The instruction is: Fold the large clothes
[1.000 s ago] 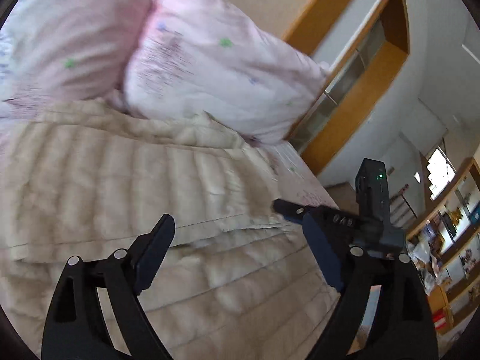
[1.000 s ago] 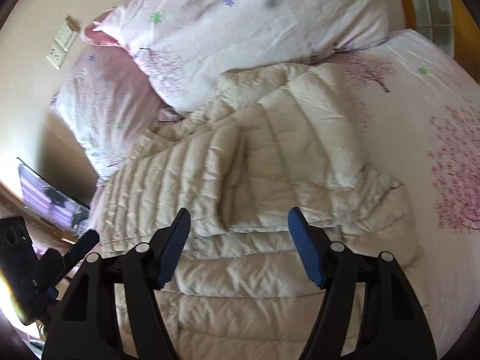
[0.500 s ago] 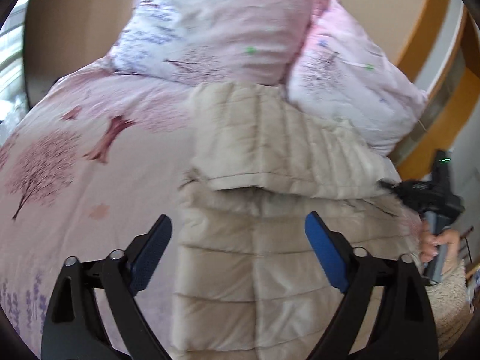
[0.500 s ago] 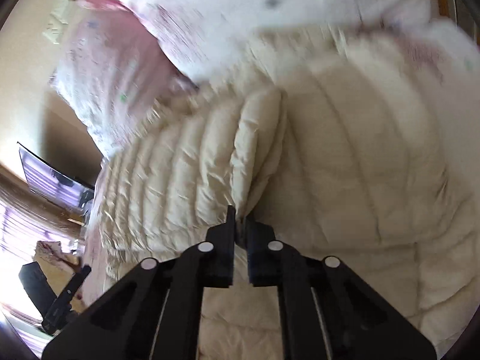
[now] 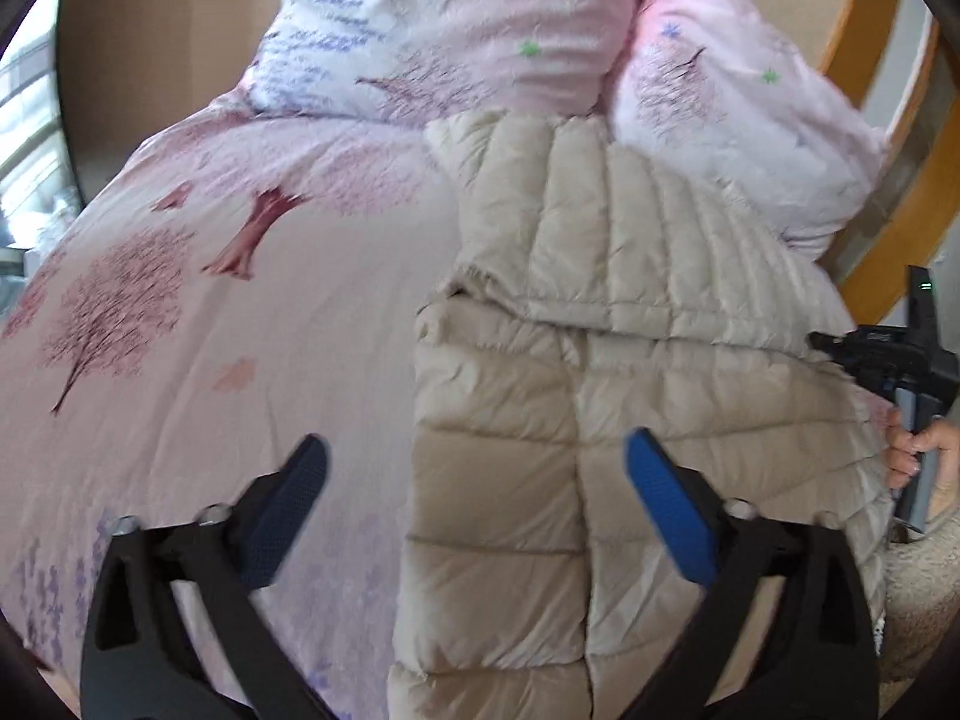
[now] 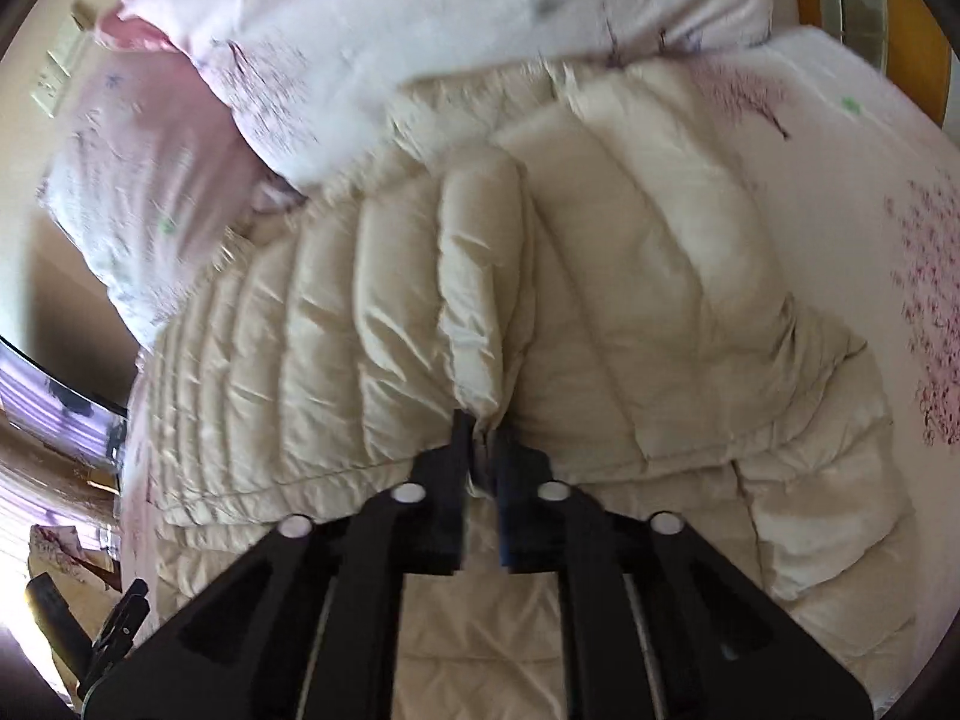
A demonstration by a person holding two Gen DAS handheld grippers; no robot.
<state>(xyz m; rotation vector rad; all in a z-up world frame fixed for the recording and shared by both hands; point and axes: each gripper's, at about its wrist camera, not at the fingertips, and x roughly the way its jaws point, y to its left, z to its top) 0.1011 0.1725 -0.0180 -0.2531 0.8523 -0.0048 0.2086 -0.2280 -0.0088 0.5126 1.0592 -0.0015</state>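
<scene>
My right gripper [image 6: 480,438] has its jaws pinched on the jacket's [image 5: 600,420] folded edge, ready to draw it over; my left gripper [image 5: 474,504] hovers wide apart above the jacket, beside the pillows [image 5: 480,30] on the bed [image 5: 210,330].

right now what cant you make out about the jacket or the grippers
- Jacket near hem: cut off by the bottom edge in the left wrist view; hidden by the right gripper body in its own view.
- How much fabric the right gripper pinches: its shut fingers hide it.
- Jacket's far end by the pillows: motion-blurred in the right wrist view.
- Left gripper: open above the bed; whether it touches fabric cannot be told.
</scene>
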